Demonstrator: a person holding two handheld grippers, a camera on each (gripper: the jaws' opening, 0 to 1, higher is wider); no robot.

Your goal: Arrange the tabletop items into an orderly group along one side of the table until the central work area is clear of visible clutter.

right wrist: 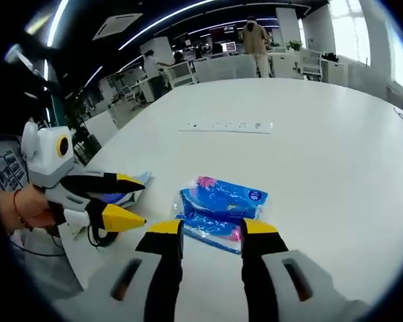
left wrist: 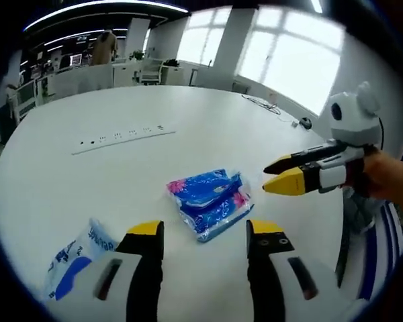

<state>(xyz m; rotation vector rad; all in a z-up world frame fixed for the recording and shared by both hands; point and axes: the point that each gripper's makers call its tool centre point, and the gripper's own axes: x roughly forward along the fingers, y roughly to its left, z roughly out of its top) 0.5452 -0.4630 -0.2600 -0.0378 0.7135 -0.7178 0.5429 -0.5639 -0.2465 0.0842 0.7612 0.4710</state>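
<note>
A blue flowered tissue pack (left wrist: pixel 210 201) lies on the white table (left wrist: pixel 87 181), just ahead of my left gripper (left wrist: pixel 205 231), which is open and holds nothing. A white and blue pack (left wrist: pixel 77 258) lies beside the left jaw. My right gripper (left wrist: pixel 266 180) comes in from the right, held by a hand, its tips close to the flowered pack. In the right gripper view the right gripper (right wrist: pixel 211 229) is open, with the near edge of the flowered pack (right wrist: pixel 221 204) between its tips. The left gripper (right wrist: pixel 142 201) hovers open over the white and blue pack (right wrist: pixel 138 180).
A long socket strip (left wrist: pixel 121 137) is set flush in the table, farther out (right wrist: pixel 225 125). A cable and a small dark object (left wrist: pixel 305 123) lie near the far right edge. Desks, chairs and people stand beyond the table (right wrist: pixel 336 134).
</note>
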